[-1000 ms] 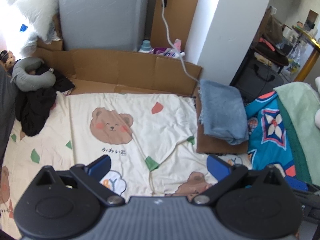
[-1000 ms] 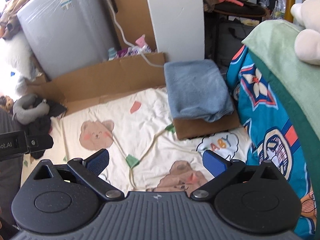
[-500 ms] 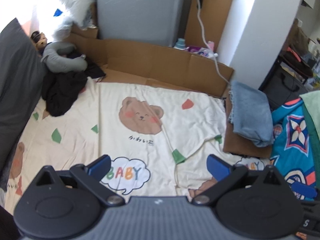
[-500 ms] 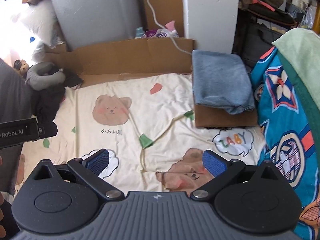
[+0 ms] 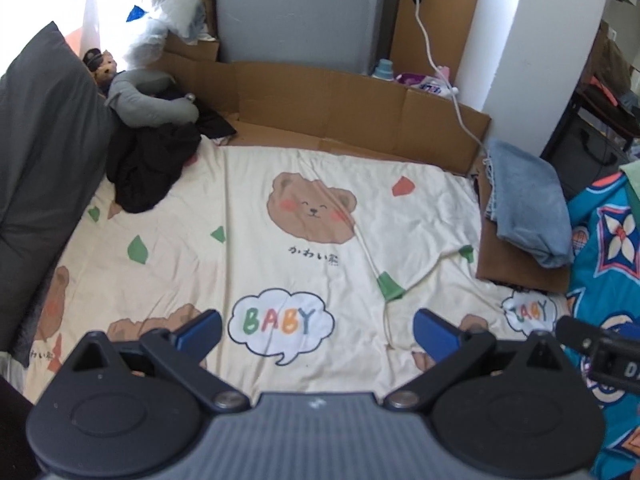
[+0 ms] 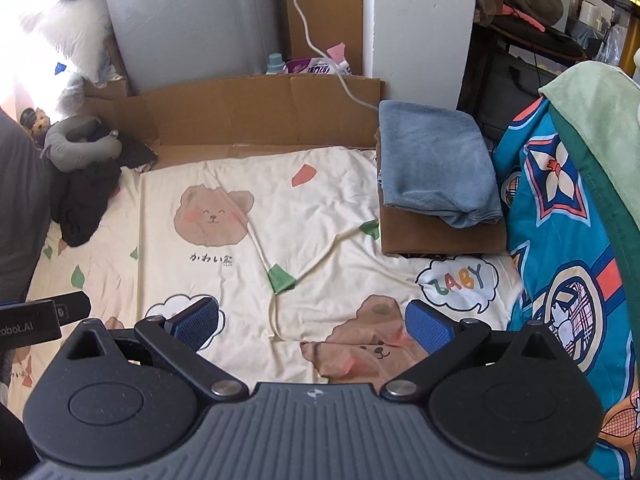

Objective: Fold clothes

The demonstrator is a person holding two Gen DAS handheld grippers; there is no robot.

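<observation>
A crumpled black garment (image 5: 150, 166) lies at the far left of the cream bear-print sheet (image 5: 256, 264), partly under a grey neck pillow (image 5: 148, 98); in the right wrist view the black garment (image 6: 84, 204) sits at the left edge. A folded blue cloth (image 5: 528, 204) rests on brown cardboard at the right, and the same blue cloth (image 6: 436, 168) shows in the right wrist view. My left gripper (image 5: 318, 330) hangs open above the sheet's near part, holding nothing. My right gripper (image 6: 312, 322) is open too, above the sheet with nothing between its fingers.
Flattened cardboard (image 5: 352, 92) stands as a low wall along the sheet's far edge, with a grey appliance (image 5: 304, 12) and a white pillar (image 5: 524, 28) behind. A dark grey cushion (image 5: 40, 140) borders the left. A teal patterned blanket (image 6: 560, 248) rises on the right. A white cable (image 6: 320, 56) hangs down.
Both grippers have swung left and pulled back: the black garment and grey cushion have come further into view and the blue cloth has slid right. Both grippers stay open.
</observation>
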